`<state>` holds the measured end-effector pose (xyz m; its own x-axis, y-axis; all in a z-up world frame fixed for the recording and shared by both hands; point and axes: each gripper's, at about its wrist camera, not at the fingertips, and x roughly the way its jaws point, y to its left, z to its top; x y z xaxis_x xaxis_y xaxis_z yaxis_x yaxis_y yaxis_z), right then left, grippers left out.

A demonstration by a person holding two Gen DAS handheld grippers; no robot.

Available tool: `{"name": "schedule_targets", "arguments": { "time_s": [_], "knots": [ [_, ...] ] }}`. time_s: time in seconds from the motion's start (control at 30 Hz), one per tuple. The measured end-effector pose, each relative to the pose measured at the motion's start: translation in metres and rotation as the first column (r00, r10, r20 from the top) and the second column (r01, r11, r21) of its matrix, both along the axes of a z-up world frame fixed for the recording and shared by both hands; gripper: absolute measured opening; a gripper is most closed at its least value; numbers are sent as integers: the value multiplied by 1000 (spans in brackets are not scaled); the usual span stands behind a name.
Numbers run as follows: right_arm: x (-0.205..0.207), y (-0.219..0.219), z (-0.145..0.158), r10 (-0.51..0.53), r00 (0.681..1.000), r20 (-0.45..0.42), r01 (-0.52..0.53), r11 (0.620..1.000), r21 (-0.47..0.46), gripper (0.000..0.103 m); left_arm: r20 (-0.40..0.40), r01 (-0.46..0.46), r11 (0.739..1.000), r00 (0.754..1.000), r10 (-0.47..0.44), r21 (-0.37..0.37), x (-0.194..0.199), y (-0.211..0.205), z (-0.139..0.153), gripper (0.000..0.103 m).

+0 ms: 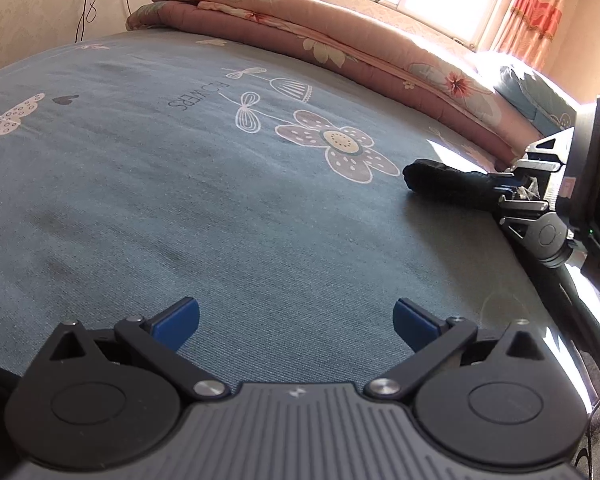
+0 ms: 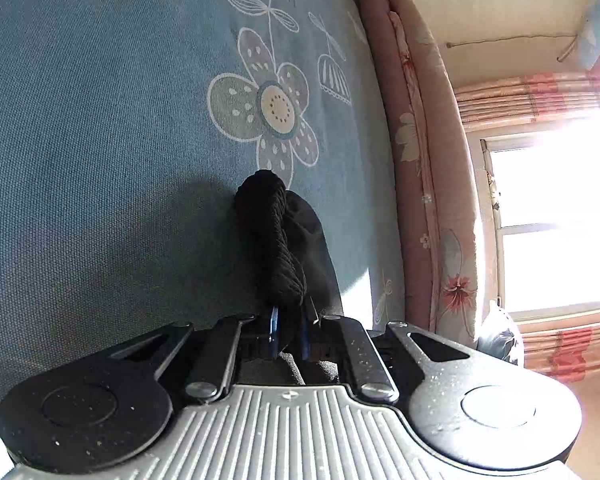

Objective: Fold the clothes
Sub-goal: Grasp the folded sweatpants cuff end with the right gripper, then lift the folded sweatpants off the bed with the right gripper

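A small black garment, knitted and bunched into a compact roll, is clamped between the blue pads of the right gripper, whose fingers are closed tight on one end of it. The roll is held low, at or just above the bed sheet, close beside the printed flower; actual contact with the sheet cannot be confirmed. Gripping at one end leaves the rest of the bundle free to be laid down or drawn out along the sheet. The left gripper is held with its fingers spread wide and nothing between them, over bare sheet and well apart from the garment, where it is available to pin or take a free edge. A folded quilt is stacked along the far side of the bed, which leaves the middle as working surface. The scene fits either a finished bundle being set down or a bunched piece being brought for spreading; neither is settled here.
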<state>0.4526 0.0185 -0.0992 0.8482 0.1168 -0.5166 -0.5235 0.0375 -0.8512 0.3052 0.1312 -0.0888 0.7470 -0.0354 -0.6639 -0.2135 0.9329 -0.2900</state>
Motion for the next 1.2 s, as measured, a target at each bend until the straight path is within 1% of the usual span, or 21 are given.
{"name": "schedule_targets", "arguments": {
  "time_s": [0.17,0.23,0.37,0.5,0.6,0.7,0.8,0.87,1.03,1.13,1.2],
  "knots": [
    [-20,-2,43,29,999,19,-30,996,79,12,-1,-9,1000,1000,9,-13,-1,3,0,102],
    [-31,-1,62,50,998,41,-54,994,99,12,3,-9,1000,1000,9,-20,-2,5,0,102],
    [-61,2,99,111,989,97,-123,984,128,12,4,-22,999,1000,22,-24,-2,8,1,102],
    [-90,8,130,178,972,151,-201,967,157,12,6,-25,999,1000,25,-31,-2,10,2,102],
    [-109,11,148,219,955,198,-251,956,153,12,8,-22,999,1000,22,-32,-3,9,2,102],
    [-125,10,162,249,942,224,-286,947,149,12,7,-20,999,1000,20,-35,-2,9,2,102],
    [-135,7,169,274,929,248,-313,941,132,12,7,-18,999,1000,18,-38,-3,10,2,102],
    [-135,6,173,278,923,265,-317,941,116,11,7,-15,999,1000,16,-40,-3,9,2,102],
    [-101,8,166,221,904,367,-256,965,51,11,7,-16,999,1000,16,-42,-3,9,2,102],
    [-80,9,175,154,885,440,-215,972,92,11,5,-18,999,1000,18,-47,-3,10,2,102],
    [-80,6,187,126,874,469,-215,966,142,11,5,-17,999,1000,17,-49,-3,10,2,102]
  ]
}}
